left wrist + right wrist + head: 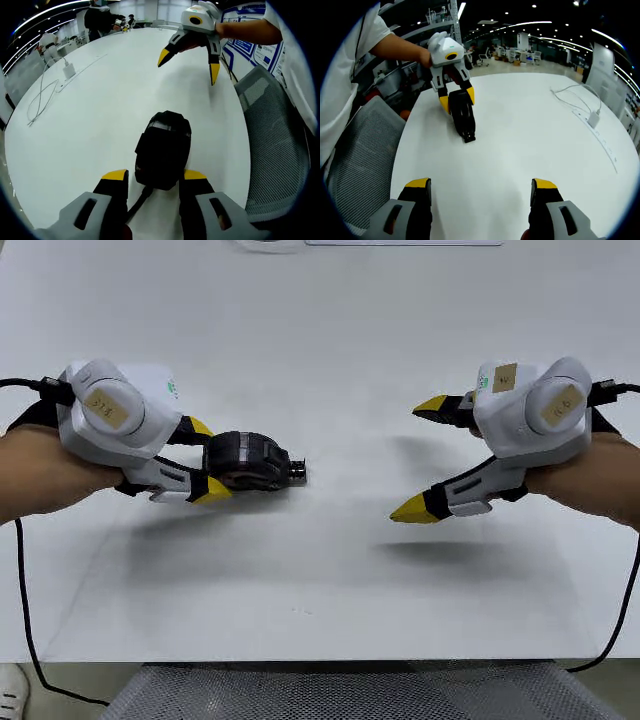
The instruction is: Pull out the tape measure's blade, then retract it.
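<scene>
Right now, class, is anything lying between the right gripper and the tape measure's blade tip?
Nothing visible. Only bare table separates the open right gripper from the tape measure, whose blade tip points toward it. The left gripper grips it from the other side.

Left hand-held gripper, jaws clamped; right hand-held gripper, jaws wide.
</scene>
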The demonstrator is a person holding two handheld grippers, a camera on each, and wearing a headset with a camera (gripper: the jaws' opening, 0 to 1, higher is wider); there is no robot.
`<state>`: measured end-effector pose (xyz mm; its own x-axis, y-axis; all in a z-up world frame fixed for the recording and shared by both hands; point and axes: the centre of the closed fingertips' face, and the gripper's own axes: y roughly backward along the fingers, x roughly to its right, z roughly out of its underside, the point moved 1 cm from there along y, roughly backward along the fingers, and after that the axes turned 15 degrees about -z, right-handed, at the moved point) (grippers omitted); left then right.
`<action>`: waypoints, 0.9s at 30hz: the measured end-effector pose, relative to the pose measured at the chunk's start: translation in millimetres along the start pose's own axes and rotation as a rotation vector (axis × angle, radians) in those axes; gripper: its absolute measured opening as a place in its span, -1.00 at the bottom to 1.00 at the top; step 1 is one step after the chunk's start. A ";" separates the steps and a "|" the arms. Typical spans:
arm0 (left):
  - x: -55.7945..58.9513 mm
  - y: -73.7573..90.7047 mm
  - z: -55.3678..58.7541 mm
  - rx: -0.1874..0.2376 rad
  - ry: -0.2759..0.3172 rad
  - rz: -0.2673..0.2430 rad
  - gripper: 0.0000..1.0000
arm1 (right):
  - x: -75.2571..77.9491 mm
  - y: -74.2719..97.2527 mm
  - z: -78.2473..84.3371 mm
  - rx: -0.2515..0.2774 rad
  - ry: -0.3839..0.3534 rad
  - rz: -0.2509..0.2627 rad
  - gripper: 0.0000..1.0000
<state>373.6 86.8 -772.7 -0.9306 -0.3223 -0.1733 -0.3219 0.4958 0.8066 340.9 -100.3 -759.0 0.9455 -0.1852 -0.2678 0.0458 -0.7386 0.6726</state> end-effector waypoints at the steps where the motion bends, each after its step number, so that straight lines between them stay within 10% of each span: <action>1: 0.2 -0.4 -0.5 0.001 -0.001 0.000 -0.31 | 0.4 -0.1 -0.1 0.001 0.002 0.000 0.60; 27: 5.2 -4.5 -1.8 -0.015 -0.049 0.005 -0.44 | 2.0 -8.3 -5.6 0.018 0.008 -0.018 0.51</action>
<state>370.5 81.5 -776.1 -0.9398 -0.2801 -0.1960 -0.3147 0.4851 0.8159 344.1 -91.0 -761.3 0.9471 -0.1665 -0.2743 0.0572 -0.7535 0.6550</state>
